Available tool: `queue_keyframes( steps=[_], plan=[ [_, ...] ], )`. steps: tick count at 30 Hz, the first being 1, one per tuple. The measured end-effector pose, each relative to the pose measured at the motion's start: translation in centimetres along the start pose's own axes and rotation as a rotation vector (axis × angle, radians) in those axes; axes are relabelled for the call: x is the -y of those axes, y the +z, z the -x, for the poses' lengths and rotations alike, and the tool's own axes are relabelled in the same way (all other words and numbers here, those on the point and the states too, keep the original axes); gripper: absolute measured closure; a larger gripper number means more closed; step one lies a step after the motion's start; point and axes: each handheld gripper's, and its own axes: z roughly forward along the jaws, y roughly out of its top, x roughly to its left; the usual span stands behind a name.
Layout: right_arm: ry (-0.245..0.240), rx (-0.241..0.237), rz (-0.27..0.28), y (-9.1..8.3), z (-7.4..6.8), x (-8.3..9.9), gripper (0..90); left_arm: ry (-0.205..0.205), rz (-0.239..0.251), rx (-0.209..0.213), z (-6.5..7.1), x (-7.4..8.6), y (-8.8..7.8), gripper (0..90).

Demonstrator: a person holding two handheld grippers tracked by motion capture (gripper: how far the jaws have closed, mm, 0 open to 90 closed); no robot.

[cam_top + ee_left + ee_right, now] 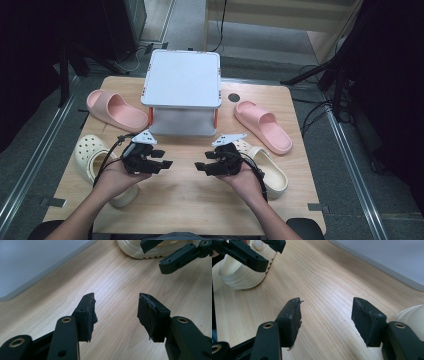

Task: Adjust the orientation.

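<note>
A stand (181, 80) sits at the table's (190, 200) far middle, slides (116, 110) and clogs (95, 160) flanking it.

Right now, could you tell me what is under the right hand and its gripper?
The right hand with its hand-held gripper is over a cream clog on the wooden table. The clog's open heel end shows beyond the wrist; its toe end is covered.
</note>
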Motion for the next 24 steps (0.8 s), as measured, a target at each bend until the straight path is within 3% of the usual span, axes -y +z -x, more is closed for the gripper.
queue_keyframes(
  steps=[12,14,15,16,18,24],
  plan=[
    [-0.01,-0.032,-0.005,0.7,-0.3,-0.3,41.7,-0.035,0.018,0.012,-0.8,0.2,-1.1,46.1],
    [0.0,-0.058,-0.003,1.2,-0.2,-0.6,42.4,-0.038,0.014,0.004,-0.8,0.2,-1.3,46.4],
    [0.003,-0.075,0.006,1.4,-0.4,-0.8,42.6,-0.077,0.0,-0.002,-0.9,0.0,-1.7,47.5],
    [0.001,-0.09,0.014,1.5,-0.5,-0.9,43.0,-0.086,0.004,-0.004,-0.9,-0.1,-2.0,48.0],
    [-0.001,-0.109,0.026,1.8,-0.8,-1.2,43.7,-0.086,0.017,-0.019,-0.8,-0.1,-2.6,48.2],
    [-0.052,-0.104,-0.019,3.5,-1.4,-2.1,44.7,-0.111,0.035,-0.066,-1.8,0.4,-4.3,48.2]
  ],
)
